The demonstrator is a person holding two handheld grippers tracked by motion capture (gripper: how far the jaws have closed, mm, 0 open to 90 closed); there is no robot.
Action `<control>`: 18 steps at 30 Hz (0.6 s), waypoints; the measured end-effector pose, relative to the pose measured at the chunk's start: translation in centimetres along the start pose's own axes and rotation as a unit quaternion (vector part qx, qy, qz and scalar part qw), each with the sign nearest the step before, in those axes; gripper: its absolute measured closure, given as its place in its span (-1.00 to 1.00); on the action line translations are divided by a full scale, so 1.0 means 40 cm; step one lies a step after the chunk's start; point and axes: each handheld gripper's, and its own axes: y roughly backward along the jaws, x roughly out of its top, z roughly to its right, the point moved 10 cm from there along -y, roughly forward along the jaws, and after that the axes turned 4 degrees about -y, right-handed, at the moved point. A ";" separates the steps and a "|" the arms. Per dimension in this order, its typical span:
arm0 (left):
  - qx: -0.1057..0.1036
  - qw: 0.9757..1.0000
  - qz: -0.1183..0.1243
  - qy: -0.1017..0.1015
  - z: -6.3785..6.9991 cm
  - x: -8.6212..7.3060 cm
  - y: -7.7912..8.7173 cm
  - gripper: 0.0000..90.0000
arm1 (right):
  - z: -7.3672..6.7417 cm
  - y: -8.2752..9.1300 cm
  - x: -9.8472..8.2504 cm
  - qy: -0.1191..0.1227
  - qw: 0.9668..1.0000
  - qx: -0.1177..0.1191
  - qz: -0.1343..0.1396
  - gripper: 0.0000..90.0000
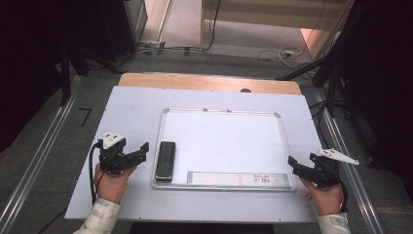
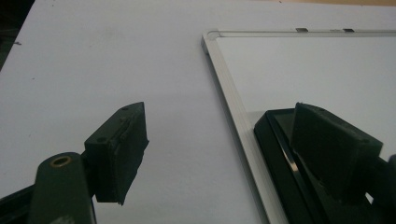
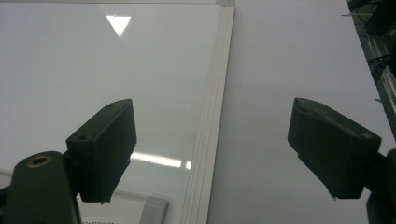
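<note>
A: Quick pass. Landmark is the whiteboard (image 1: 221, 146), lying flat on the white-covered counter (image 1: 131, 102). What's in play?

B: The black eraser (image 1: 165, 161). It lies on the whiteboard's left edge strip, just inside the frame, toward the near-left corner. Its long axis runs front to back, parallel to that left frame rail.

A: Which gripper is nearer?

B: The left gripper (image 1: 138, 152), easily. It sits just off the whiteboard's left rail, pointing toward the eraser, and in the left gripper view one jaw hangs over the eraser (image 2: 280, 154) while the other is out over bare counter. The right gripper (image 1: 296, 165) is at the whiteboard's right rail, well apart from the eraser.

A: Jaw states?

B: Left: apart, wide, nothing between the pads (image 2: 119, 149). Right: also apart, empty, straddling the whiteboard's right frame rail (image 3: 210, 116) in the right gripper view.

A: So the next move hinges on what?

B: My read: the eraser lies to the right of the left gripper and slightly ahead. The jaws would need to straddle its short width, so a sideways shift over the left rail comes first.

A: Any writing?

B: A label strip (image 1: 238, 178) along the whiteboard's near edge has small dark print and a barcode-like block at its right end. Too small to read. No brand legible on the eraser.

A: Board surface?

B: Looks blank, only light glare.
</note>
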 end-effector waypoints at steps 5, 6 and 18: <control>0.000 1.000 -0.003 -0.002 -0.007 -0.011 0.009 -0.57 | 0.004 0.003 -0.001 -0.002 1.000 -0.001 0.001 -0.69; -0.001 1.000 -0.002 -0.001 -0.009 -0.012 0.011 -0.57 | 0.004 0.003 0.000 -0.002 1.000 -0.001 0.002 -0.69; 0.015 1.000 -0.014 -0.008 -0.044 -0.046 0.022 -0.57 | 0.015 0.006 -0.001 -0.007 1.000 -0.004 0.003 -0.68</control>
